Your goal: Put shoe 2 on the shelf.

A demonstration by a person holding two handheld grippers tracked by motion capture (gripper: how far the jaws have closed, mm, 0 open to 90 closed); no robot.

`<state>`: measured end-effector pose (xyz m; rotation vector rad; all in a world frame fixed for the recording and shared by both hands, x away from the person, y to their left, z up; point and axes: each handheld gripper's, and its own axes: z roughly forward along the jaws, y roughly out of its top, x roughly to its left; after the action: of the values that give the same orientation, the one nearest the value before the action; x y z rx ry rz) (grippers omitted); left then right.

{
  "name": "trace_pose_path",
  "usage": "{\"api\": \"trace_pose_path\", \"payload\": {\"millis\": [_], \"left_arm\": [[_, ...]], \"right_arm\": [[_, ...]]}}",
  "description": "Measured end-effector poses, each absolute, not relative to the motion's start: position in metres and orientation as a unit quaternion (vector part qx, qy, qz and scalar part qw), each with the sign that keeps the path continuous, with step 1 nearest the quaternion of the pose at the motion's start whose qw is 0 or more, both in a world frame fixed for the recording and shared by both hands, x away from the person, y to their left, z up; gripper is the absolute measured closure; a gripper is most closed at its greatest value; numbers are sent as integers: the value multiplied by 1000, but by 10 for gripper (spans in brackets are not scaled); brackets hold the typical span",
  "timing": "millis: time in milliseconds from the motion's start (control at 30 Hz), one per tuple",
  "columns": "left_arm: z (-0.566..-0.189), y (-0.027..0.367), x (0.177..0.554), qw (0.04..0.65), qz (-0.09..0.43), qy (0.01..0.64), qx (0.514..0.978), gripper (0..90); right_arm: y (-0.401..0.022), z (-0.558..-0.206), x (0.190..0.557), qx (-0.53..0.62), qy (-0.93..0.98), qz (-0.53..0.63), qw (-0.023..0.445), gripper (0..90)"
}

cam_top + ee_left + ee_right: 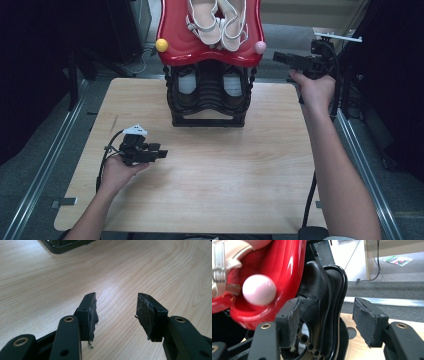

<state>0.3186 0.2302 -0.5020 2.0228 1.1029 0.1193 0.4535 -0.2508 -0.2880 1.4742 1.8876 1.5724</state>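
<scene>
I'm working over a wooden tabletop (pixel 210 175) with a two-tier shoe rack (pixel 210 107) at its far edge: a glossy red upper tray (pixel 172 45) carrying white strappy sandals (pixel 217 22), and a black lower tier. The thing I'm going for is the black leather shoe (pixel 317 297) standing on the lower tier, just beneath the red tray's corner with the pink ball (pixel 259 289).

I judge the shoe moderately heavy, stiff at heel and sole, softer in the upper, and its polished leather likely slippery. I'd pinch the firm heel wall, not the toe.

My right hand-held gripper (pixel 325 322) hangs beside the rack, jaws wide and empty, lined up on the shoe. My left hand-held gripper (pixel 116 315) rests low over bare wood, jaws also apart, holding nothing.
</scene>
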Motion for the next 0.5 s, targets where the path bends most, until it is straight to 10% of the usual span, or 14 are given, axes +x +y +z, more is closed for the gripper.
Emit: {"api": "trace_pose_path", "payload": {"millis": [500], "left_arm": [[-503, 232, 319, 403, 48, 438, 802, 509]], "right_arm": [[-256, -334, 435, 517, 654, 540, 116, 392]]}}
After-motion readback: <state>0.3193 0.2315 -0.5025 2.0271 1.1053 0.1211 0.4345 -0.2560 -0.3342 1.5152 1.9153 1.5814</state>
